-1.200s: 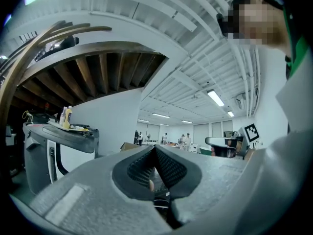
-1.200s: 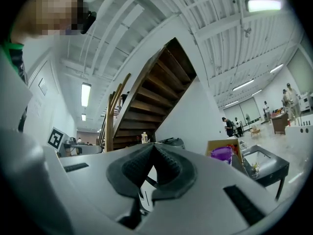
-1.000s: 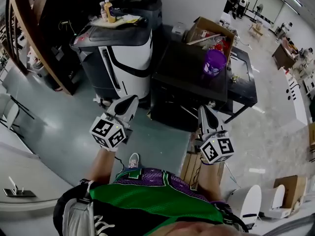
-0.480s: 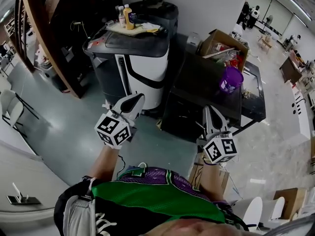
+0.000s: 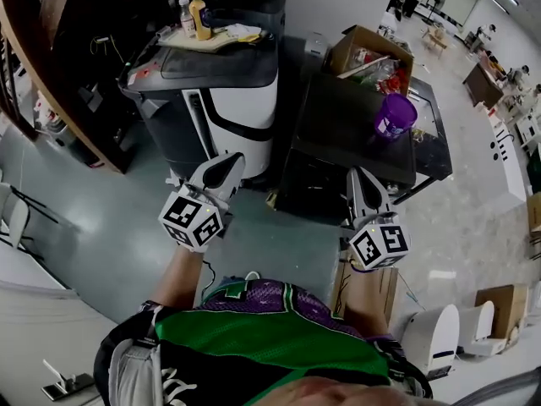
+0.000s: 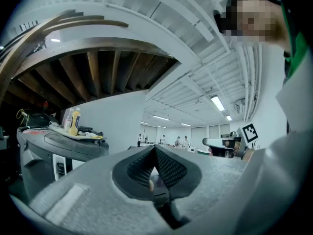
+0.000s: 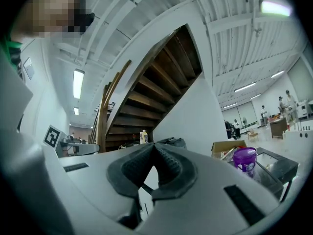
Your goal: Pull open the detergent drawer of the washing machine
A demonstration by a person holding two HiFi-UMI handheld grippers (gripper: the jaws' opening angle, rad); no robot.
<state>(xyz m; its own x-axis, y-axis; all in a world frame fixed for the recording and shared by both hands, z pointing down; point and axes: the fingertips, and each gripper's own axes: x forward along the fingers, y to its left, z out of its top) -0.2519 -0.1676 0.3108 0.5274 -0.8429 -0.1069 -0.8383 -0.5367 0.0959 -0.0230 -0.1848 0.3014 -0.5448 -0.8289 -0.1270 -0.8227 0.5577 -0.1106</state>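
Observation:
The washing machine [image 5: 221, 91], dark grey with a white front panel, stands ahead of me under a staircase, with bottles [image 5: 196, 15] and clutter on its lid. I cannot make out its detergent drawer from here. My left gripper [image 5: 230, 161] is held out level, short of the machine's front, its jaws shut with nothing between them. My right gripper [image 5: 355, 174] is beside it, in front of the black table [image 5: 338, 155], also shut and empty. In the left gripper view the machine [image 6: 51, 153] lies at the left, beyond the closed left gripper [image 6: 154, 148]. The right gripper [image 7: 154, 146] shows closed in its own view.
A purple tub [image 5: 395, 115] and an open cardboard box [image 5: 372, 53] sit on the black table to the machine's right. The wooden staircase [image 5: 51, 83] rises at the left. White chairs [image 5: 435, 337] and another box [image 5: 499, 307] stand at the lower right.
I have moved across the floor with both grippers, and the washing machine now sits a little nearer and more central. Both grippers stay shut and side by side.

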